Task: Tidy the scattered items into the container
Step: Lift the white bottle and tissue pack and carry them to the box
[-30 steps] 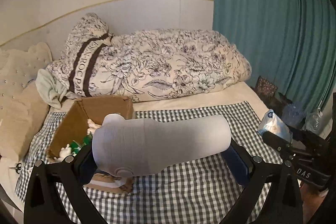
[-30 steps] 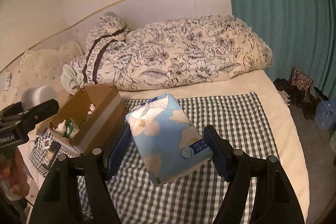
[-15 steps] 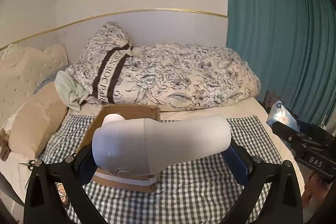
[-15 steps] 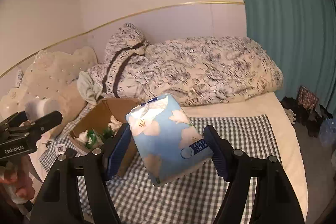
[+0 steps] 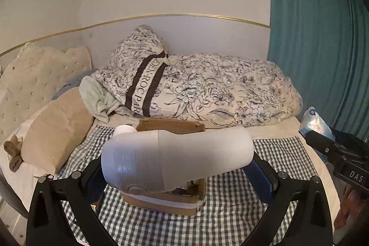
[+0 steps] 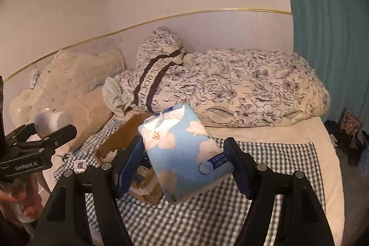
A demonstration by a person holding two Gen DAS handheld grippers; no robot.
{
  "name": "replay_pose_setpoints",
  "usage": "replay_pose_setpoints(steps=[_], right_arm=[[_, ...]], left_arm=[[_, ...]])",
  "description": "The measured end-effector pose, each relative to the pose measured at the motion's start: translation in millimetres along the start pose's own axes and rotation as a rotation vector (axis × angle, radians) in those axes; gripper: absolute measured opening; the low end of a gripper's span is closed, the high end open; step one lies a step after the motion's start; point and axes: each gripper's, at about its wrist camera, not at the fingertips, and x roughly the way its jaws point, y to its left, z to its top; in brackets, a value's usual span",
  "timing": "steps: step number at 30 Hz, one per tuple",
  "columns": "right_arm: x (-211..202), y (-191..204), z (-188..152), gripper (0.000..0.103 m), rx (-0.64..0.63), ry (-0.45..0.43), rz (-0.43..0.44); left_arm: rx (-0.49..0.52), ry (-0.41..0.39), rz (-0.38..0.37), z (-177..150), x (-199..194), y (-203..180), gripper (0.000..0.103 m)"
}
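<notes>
The left gripper (image 5: 177, 167) pinches a white bottle (image 5: 177, 157) and the right gripper (image 6: 183, 160) clamps a blue tissue pack (image 6: 182, 151), both held above the open cardboard box (image 5: 170, 200) on the checked cloth (image 5: 230, 218), before the floral duvet (image 5: 230, 91).

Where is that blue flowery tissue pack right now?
In the right wrist view the tissue pack sits mid-frame, clamped between the right gripper's jaws, in the air above the checked blanket, just right of the cardboard box.
</notes>
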Motion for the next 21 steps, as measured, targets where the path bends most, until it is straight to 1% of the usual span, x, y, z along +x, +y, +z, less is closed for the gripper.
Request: replay_pose_setpoints(steps=[6,12,17,21], right_arm=[[18,19,5,0.071,-0.022,0.012,0.031],[40,36,13,0.071,-0.038,0.024,0.06],[68,50,16,0.071,-0.057,0.051,0.079],[95,58,13,0.071,-0.059,0.084,0.103]], left_arm=[[-0.01,0.005,0.028,4,12,23,0.103],[-0.024,0.024,0.039,5,29,41,0.103],[-0.033,0.046,0.046,3,49,55,0.103],[-0.038,0.074,0.051,0,73,63,0.103]])
